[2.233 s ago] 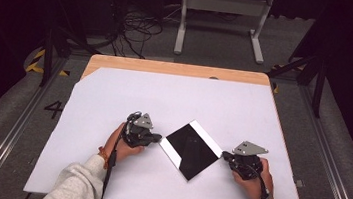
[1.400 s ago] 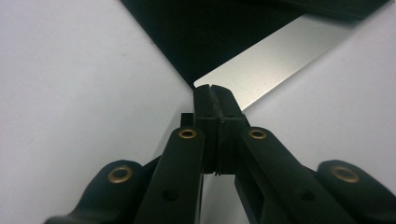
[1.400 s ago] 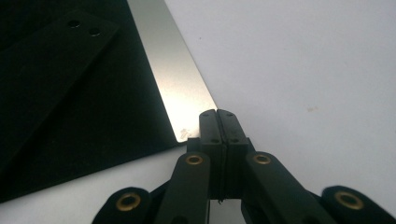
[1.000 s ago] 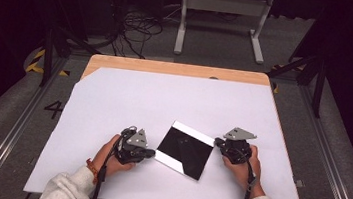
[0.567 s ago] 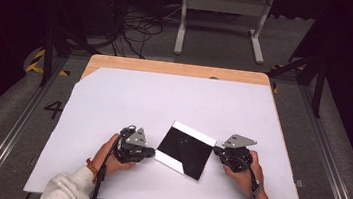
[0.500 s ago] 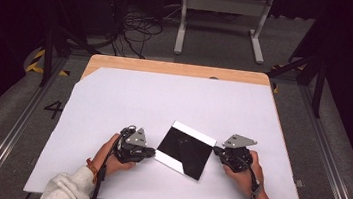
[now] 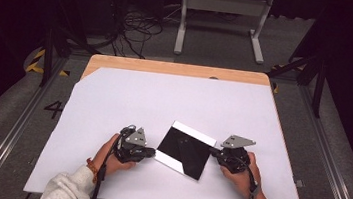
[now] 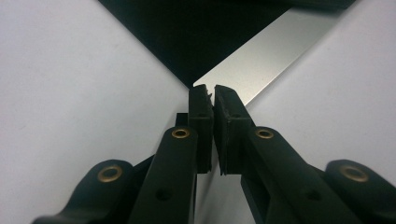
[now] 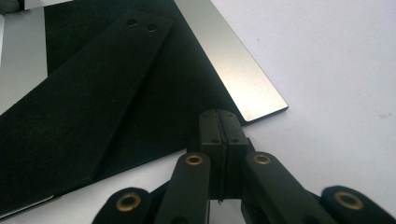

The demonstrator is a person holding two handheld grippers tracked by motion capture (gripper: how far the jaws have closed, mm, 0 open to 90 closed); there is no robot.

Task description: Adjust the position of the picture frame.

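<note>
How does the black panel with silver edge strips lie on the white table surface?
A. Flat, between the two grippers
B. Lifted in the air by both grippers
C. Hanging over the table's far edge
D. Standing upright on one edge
A: in the high view the black panel lies flat on the white table surface, with the left gripper at one corner and the right gripper at the opposite side.

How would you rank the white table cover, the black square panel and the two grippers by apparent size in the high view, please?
1. White table cover.
2. Black square panel.
3. Left gripper and right gripper: they look alike, so no ranking between them.
</note>
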